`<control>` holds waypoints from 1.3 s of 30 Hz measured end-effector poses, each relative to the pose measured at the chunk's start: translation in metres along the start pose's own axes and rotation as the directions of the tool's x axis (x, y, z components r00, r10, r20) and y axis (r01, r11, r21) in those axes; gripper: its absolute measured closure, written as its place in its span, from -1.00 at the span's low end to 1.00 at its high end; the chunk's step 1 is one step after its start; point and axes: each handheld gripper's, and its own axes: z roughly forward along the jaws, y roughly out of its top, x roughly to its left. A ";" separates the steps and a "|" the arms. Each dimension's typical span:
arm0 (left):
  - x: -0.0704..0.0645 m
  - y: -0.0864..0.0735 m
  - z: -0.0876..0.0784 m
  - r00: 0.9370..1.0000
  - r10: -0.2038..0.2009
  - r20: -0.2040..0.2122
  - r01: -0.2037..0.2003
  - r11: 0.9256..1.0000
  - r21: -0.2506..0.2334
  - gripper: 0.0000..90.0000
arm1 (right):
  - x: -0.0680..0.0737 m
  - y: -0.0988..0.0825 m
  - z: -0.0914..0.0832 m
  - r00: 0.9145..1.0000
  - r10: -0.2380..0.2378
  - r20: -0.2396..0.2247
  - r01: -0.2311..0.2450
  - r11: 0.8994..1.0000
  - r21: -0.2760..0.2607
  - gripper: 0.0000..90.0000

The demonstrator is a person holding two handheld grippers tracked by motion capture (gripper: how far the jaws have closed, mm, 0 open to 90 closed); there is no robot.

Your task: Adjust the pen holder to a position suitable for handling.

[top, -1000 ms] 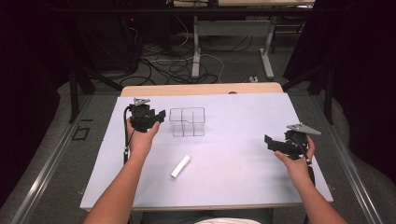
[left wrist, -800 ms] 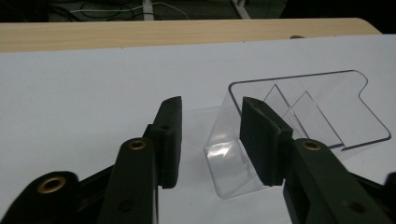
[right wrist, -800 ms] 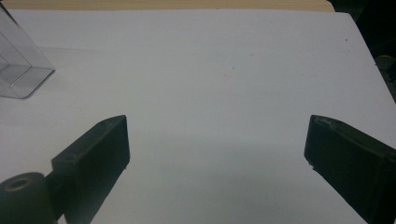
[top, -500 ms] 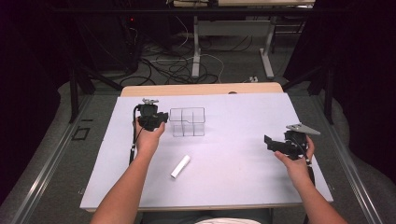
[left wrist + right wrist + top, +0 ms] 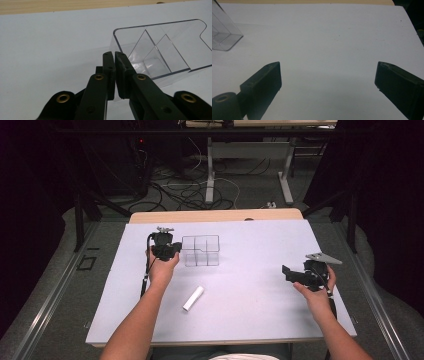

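The left gripper (image 5: 115,72) has its jaws pinched onto the near wall of the clear divided box (image 5: 160,47), whose see-through compartments hold nothing and stretch away beyond the jaw tips. The right gripper (image 5: 328,80) hovers with its jaws spread wide over bare white counter (image 5: 332,37), one box corner far off past its left jaw. A white cylinder (image 5: 193,298) lies between the grippers.

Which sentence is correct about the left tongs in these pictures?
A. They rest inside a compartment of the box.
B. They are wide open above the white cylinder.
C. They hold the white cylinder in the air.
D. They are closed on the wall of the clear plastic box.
D: in the left gripper view the left tongs have their jaws pressed together on the near wall of the clear plastic box, while the white cylinder lies apart on the table.
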 end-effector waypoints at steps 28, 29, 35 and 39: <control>-0.012 0.001 0.005 1.000 0.024 0.006 -0.024 1.000 -0.013 1.00 | 0.002 0.001 0.003 1.000 0.003 -0.011 -0.003 1.000 0.002 -0.85; -0.012 0.001 0.005 1.000 0.024 0.006 -0.024 1.000 -0.013 1.00 | 0.002 0.001 0.003 1.000 0.001 -0.011 -0.001 1.000 0.001 -0.85; -0.022 0.001 0.008 0.999 0.032 0.018 -0.032 0.999 -0.017 1.00 | 0.002 0.001 0.003 1.000 0.000 -0.013 0.000 1.000 0.001 -0.85; -0.029 0.002 0.011 0.999 0.030 0.031 -0.029 0.999 -0.017 1.00 | 0.002 0.001 0.003 1.000 0.002 -0.013 -0.002 1.000 0.004 -0.85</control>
